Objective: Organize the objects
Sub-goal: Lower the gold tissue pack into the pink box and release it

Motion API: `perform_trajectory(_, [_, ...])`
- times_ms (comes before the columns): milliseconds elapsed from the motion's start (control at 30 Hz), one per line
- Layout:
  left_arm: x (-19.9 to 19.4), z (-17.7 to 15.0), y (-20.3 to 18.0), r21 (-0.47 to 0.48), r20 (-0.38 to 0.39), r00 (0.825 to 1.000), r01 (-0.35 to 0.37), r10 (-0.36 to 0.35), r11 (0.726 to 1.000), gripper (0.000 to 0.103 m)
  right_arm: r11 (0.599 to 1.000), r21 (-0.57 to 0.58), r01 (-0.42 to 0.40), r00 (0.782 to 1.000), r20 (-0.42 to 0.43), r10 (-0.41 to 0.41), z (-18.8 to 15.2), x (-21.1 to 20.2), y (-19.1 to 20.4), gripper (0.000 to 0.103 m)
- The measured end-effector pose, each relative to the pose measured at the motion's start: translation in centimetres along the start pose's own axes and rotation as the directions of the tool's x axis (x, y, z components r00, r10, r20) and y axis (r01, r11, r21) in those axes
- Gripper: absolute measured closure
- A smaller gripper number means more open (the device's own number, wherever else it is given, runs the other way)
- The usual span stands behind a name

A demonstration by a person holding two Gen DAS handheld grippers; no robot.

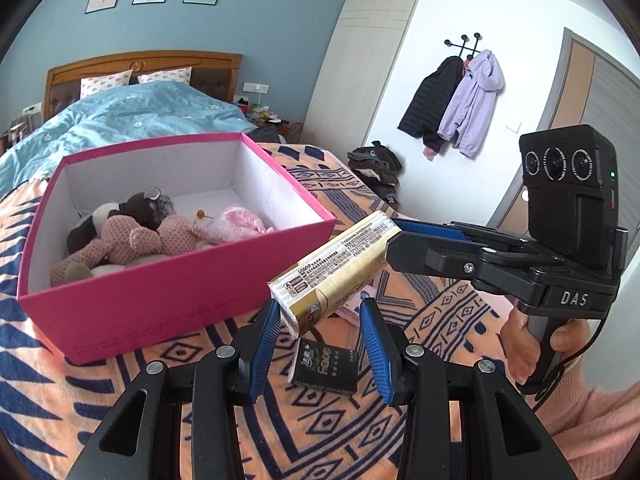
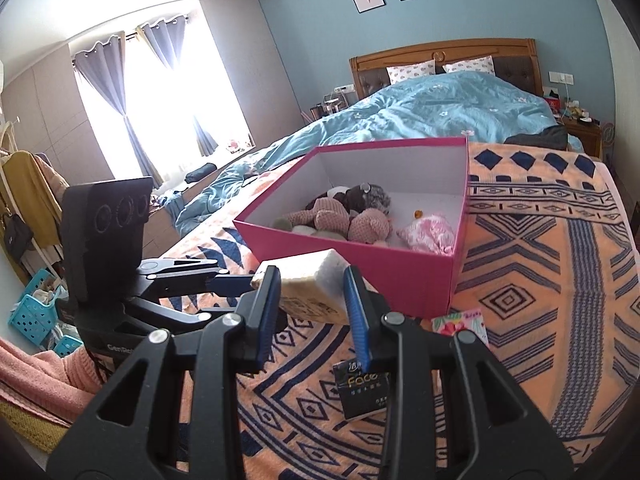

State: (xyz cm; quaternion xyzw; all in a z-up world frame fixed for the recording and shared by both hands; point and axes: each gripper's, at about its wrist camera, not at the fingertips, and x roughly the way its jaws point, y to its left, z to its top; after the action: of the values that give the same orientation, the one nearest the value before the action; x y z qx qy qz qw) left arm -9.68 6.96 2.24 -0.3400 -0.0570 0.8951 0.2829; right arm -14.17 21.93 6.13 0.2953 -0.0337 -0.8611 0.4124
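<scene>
A pink box [image 1: 168,300] stands on the patterned blanket and holds plush toys [image 1: 132,236] and a pink bag [image 1: 240,222]; it also shows in the right wrist view [image 2: 360,260]. My right gripper [image 2: 312,280] is shut on a gold-and-white tissue pack [image 1: 340,268], held in the air just in front of the box; the pack [image 2: 316,280] fills its jaws. My left gripper [image 1: 320,316] is open, its fingers on either side of the pack's near end. A black "Face" tissue pack [image 1: 326,368] lies on the blanket below; it also shows in the right wrist view [image 2: 362,390].
A floral packet [image 2: 460,320] lies by the box's near right corner. The orange and navy blanket [image 2: 540,280] covers the bed's foot, with a blue duvet [image 2: 420,112] behind. Coats [image 1: 460,108] hang on the wall. Blue baskets [image 2: 32,312] stand on the floor.
</scene>
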Motion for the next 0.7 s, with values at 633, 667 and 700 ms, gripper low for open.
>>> perform_trajectory(633, [1.1,5.0,1.8,0.009,0.029,0.998,-0.058,0.057,0.998,0.062,1.0,-0.001,-0.007,0.999,0.046,0.007,4.3,1.2,-1.6,0.067])
perform_trajectory(667, [1.3,5.3,1.9,0.01,0.031,0.997,-0.066,0.065,0.998,0.062,1.0,0.003,-0.009,0.999,0.044,0.009,4.6,1.4,-1.8,0.067])
perform_trajectory(700, [1.4,5.5,2.1,0.011,0.032,0.997,-0.073,0.072,0.997,0.062,1.0,0.009,-0.011,0.999,0.043,0.011,4.7,1.6,-2.1,0.067])
